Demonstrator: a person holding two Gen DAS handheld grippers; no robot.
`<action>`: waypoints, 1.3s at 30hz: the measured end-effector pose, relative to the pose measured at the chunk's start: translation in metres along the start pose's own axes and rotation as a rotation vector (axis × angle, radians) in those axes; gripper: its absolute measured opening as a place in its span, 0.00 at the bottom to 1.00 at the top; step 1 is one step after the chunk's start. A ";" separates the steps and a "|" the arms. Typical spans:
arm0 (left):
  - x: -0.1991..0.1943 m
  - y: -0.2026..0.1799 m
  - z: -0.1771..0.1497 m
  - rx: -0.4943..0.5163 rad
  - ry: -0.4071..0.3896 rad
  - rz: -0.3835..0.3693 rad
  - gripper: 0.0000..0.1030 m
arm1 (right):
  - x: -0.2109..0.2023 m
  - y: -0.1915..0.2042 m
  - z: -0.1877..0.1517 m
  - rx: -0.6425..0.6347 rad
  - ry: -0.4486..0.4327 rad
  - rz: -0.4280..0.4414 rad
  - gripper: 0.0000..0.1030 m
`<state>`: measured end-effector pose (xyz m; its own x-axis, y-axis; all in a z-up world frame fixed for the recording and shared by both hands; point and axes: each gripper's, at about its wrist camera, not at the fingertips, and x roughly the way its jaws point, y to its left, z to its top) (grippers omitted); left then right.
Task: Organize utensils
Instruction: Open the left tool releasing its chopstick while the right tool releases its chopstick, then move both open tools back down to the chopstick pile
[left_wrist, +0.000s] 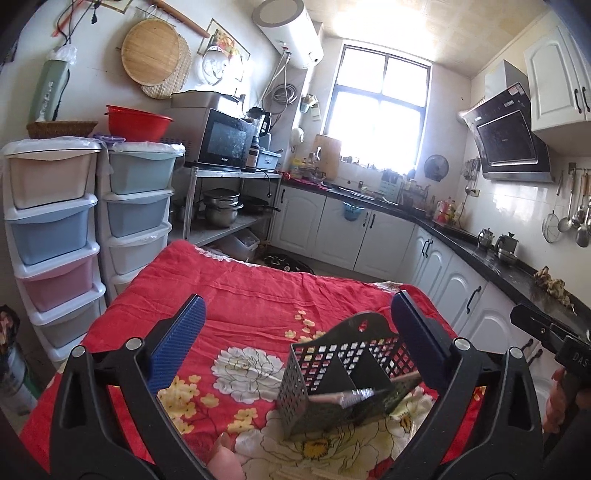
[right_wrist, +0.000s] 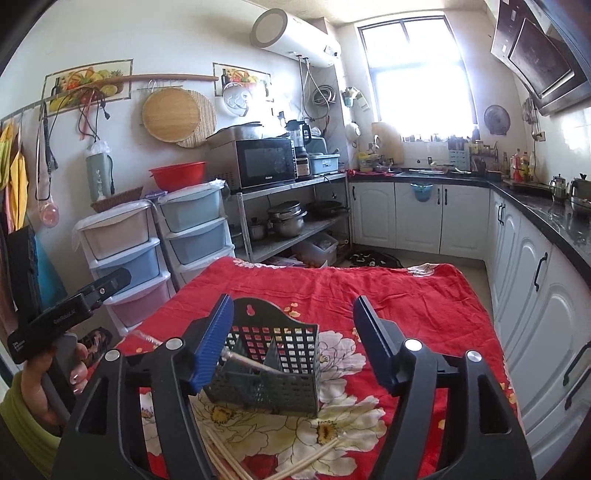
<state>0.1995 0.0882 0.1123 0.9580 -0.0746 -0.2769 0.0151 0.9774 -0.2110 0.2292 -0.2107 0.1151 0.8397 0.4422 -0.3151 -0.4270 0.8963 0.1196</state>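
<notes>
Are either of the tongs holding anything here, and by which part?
Nothing is held. The left tongs and right tongs both stand open around the dark perforated plastic utensil basket, not pressing it.

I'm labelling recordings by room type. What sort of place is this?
A home kitchen: a range hood on the wall, a microwave on a metal rack with pots beneath, and white counter cabinets.

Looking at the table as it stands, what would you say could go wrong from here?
1. The utensil basket stands loose on a rumpled red cloth, and the right gripper has one finger against its left side; a nudge might tip or slide it.
2. The utensil in the basket leans across the divider and may block later ones.
3. The chopsticks lie near the table's front edge and could roll off.
</notes>
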 end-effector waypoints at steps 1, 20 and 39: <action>-0.001 0.000 -0.002 0.003 0.000 -0.001 0.90 | -0.001 0.001 -0.002 -0.004 0.000 0.000 0.64; -0.033 -0.002 -0.035 0.006 0.030 -0.021 0.90 | -0.026 0.012 -0.031 -0.041 0.032 -0.008 0.66; -0.033 0.000 -0.082 0.002 0.146 -0.017 0.90 | -0.032 0.012 -0.081 -0.008 0.134 -0.009 0.66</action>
<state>0.1446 0.0745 0.0440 0.9059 -0.1186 -0.4065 0.0312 0.9761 -0.2153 0.1697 -0.2165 0.0510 0.7914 0.4249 -0.4396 -0.4224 0.8998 0.1092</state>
